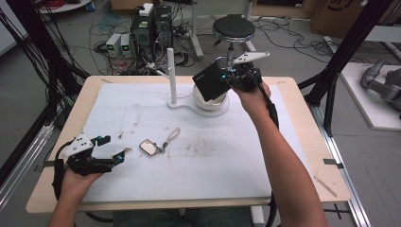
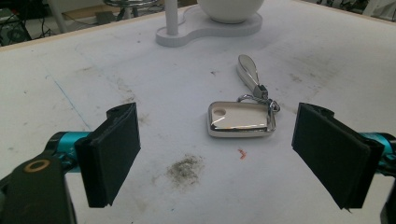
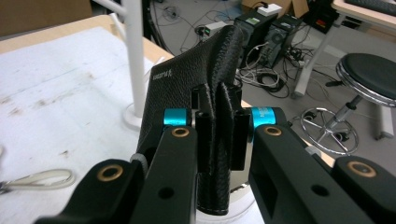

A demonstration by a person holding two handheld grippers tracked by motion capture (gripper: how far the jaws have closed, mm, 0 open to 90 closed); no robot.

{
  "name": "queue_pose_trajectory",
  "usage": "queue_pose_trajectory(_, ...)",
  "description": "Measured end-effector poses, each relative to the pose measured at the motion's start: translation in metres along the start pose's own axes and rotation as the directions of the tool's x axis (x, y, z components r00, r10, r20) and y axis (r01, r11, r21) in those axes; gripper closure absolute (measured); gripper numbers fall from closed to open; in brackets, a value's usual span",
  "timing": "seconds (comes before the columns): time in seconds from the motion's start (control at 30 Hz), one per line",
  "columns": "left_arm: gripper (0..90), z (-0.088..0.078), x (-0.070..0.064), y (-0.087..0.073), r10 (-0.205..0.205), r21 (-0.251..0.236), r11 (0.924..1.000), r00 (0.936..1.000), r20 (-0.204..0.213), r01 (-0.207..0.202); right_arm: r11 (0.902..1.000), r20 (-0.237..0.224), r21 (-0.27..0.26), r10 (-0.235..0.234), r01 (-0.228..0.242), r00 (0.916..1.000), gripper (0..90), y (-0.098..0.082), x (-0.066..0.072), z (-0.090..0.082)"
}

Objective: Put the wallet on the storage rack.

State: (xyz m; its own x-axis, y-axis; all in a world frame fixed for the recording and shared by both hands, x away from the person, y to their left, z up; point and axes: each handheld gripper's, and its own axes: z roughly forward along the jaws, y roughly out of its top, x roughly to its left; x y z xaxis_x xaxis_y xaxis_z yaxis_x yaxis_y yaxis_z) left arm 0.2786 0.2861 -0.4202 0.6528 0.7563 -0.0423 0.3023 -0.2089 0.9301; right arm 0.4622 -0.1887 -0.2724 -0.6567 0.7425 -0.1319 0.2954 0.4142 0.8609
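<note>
Small, illegible embossed mark on the black leather wallet (image 3: 187, 84).

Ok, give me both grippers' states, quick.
Left gripper: open, holding nothing, jaws either side of the silver key fob.
Right gripper: shut on the black leather wallet, above the white bowl.

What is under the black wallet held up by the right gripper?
A white bowl on a white stand base sits below the black wallet clamped in the right gripper. The wallet covers the bowl's inside.
</note>
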Motion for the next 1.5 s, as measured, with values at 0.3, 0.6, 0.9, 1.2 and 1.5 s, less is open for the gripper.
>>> queue_pose_trajectory(0.3, 15.3, -0.001, 0.001, -0.001, -0.005, -0.002, 1.0, 1.0, -0.003, 0.005, 0.9994, 0.048, 0.032, 0.009, -0.01, 0.9988, 85.6, -0.003, -0.015, 0.018)
queue_pose_trajectory(0.6, 15.3, -0.002, 0.002, -0.002, -0.007, -0.001, 1.0, 1.0, -0.006, 0.007, 0.9968, 0.075, 0.078, 0.011, -0.016, 0.9972, 85.6, -0.01, -0.019, 0.034)
queue_pose_trajectory(0.9, 15.3, -0.003, 0.001, -0.002, -0.006, 0.0, 1.0, 1.0, -0.007, 0.006, 0.9906, 0.096, 0.131, -0.054, 0.041, 0.9939, 85.5, -0.017, -0.009, 0.047)
queue_pose_trajectory(1.2, 15.3, -0.003, 0.001, -0.002, -0.005, -0.002, 1.0, 1.0, -0.006, 0.005, 0.9873, 0.097, 0.157, -0.036, 0.02, 0.9947, 82.4, -0.027, -0.003, 0.064)
queue_pose_trajectory(1.5, 15.3, -0.001, 0.0, -0.001, -0.006, -0.001, 1.0, 1.0, -0.001, 0.006, 0.9857, 0.101, 0.161, 0.034, -0.05, 0.9943, 45.5, -0.027, -0.01, 0.049)
